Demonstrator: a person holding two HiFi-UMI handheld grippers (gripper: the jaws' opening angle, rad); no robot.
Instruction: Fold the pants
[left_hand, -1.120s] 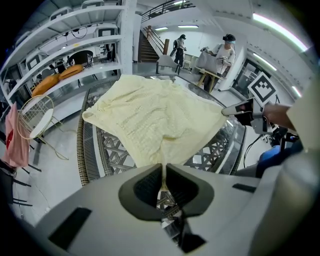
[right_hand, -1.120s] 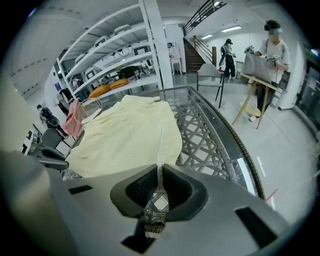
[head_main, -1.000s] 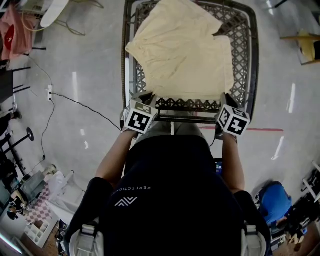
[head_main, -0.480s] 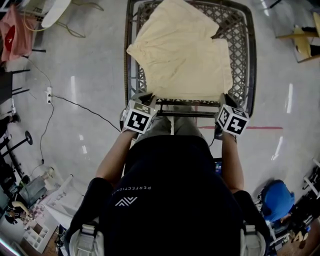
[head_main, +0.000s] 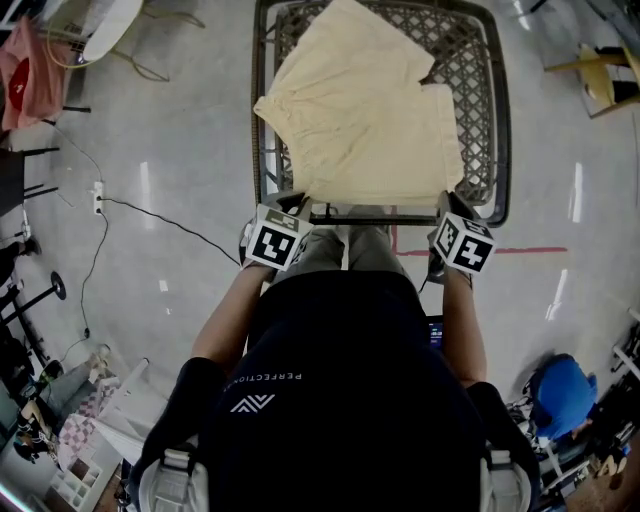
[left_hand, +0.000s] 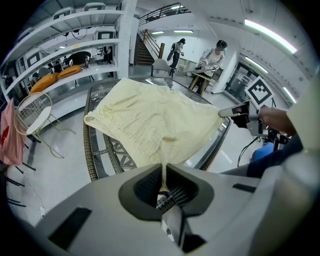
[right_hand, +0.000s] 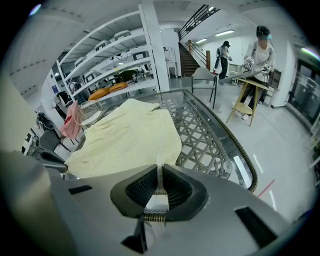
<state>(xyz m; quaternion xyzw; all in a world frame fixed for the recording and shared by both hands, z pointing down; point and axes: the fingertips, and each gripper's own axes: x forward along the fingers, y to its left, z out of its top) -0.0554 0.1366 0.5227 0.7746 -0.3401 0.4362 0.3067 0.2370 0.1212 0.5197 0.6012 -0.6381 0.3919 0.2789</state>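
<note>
- L claw (left_hand: 164, 174) clamped tight on pants (head_main: 365, 120), near-left corner.
- R claw (right_hand: 158, 179) same, pinching near-right corner.
- Pants spread over lattice table (head_main: 503, 130), near edge at front rim.

The left gripper (left_hand: 163, 172) and the right gripper (right_hand: 159, 171) draw back toward the person (head_main: 345, 400), ending just off the near rim of the wicker table (head_main: 502, 120) instead of over it. The cream shorts (head_main: 370, 120) slide with them across the tabletop. Their near hem, which a second ago lay short of the table's near rim with a strip of lattice showing in front of it, now reaches that rim and hides the strip. More open lattice shows toward the table's far side.
</note>
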